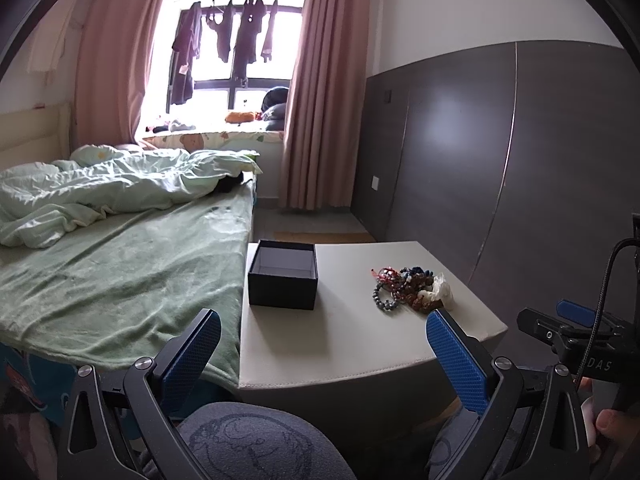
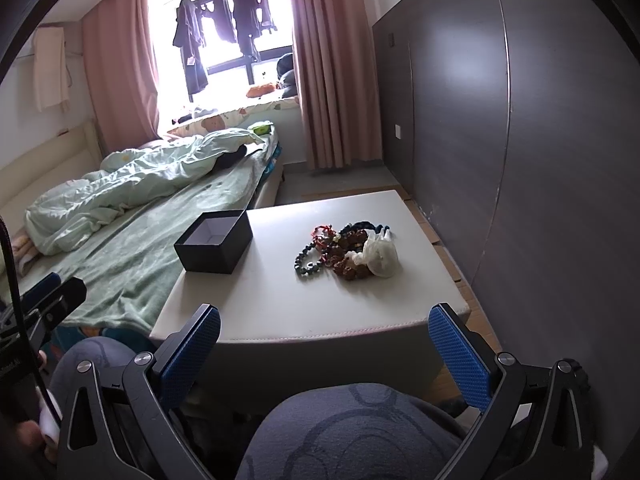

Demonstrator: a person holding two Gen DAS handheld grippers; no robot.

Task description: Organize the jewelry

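Observation:
A pile of beaded bracelets and jewelry [image 1: 408, 290] lies on the right part of a white low table [image 1: 352, 344]; the pile also shows in the right wrist view [image 2: 344, 254], with a white pouch [image 2: 382, 258] at its right. An open, empty black box [image 1: 283, 278] stands at the table's far left corner, and shows in the right wrist view [image 2: 216, 242]. My left gripper [image 1: 324, 344] is open and empty, held before the table's near edge. My right gripper [image 2: 324, 340] is open and empty, also short of the near edge.
A bed with a green sheet and rumpled duvet [image 1: 120, 240] adjoins the table on the left. A dark panelled wall [image 1: 500, 160] runs along the right. My knees [image 2: 352, 432] are below the grippers. The right gripper shows at the left wrist view's right edge [image 1: 576, 328].

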